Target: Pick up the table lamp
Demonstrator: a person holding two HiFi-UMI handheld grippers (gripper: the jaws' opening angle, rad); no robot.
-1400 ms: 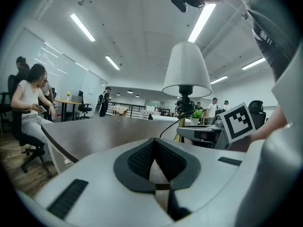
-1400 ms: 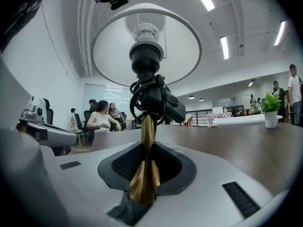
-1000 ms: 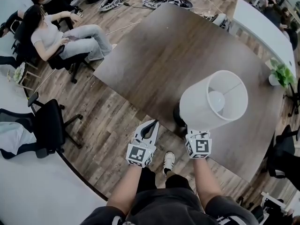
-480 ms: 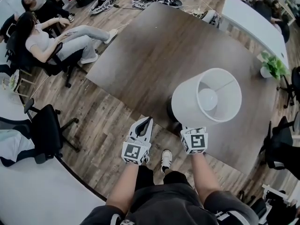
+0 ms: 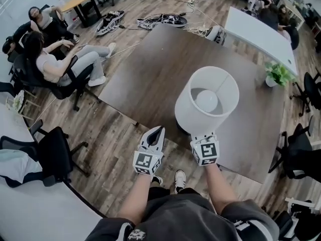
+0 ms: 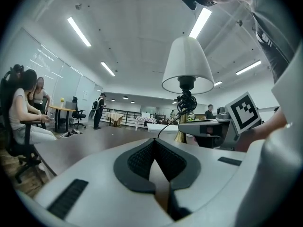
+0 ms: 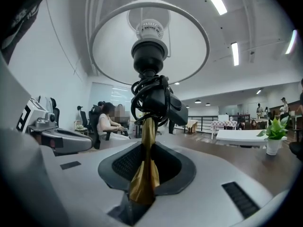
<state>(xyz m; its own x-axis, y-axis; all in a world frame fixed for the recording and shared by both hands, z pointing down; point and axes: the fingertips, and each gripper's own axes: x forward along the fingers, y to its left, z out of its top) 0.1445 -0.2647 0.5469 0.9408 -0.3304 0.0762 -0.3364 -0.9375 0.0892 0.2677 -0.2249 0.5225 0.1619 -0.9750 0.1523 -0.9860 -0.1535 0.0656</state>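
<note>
The table lamp has a white shade (image 5: 206,102) with its bulb showing from above, and hangs over the near edge of the dark wooden table (image 5: 150,69). My right gripper (image 5: 202,137) is shut on the lamp's brass stem (image 7: 145,171), low down, just below a black bundle of cord (image 7: 154,98); the shade (image 7: 149,46) spreads overhead. The lamp's base is hidden. My left gripper (image 5: 157,133) is shut and empty, level, just left of the lamp. From it, the shade (image 6: 188,65) and the right gripper (image 6: 210,129) stand to the right.
A potted plant (image 5: 276,74) sits at the table's far right. Two people sit on chairs (image 5: 55,59) at the left, with a black office chair (image 5: 55,144) nearer. A white table (image 5: 256,31) and floor cables (image 5: 160,20) lie beyond. Another chair (image 5: 301,154) stands at the right.
Both grippers have risen. The lamp has come up with the right gripper, its shade now higher and nearer the head camera. The left gripper stays shut and empty.
</note>
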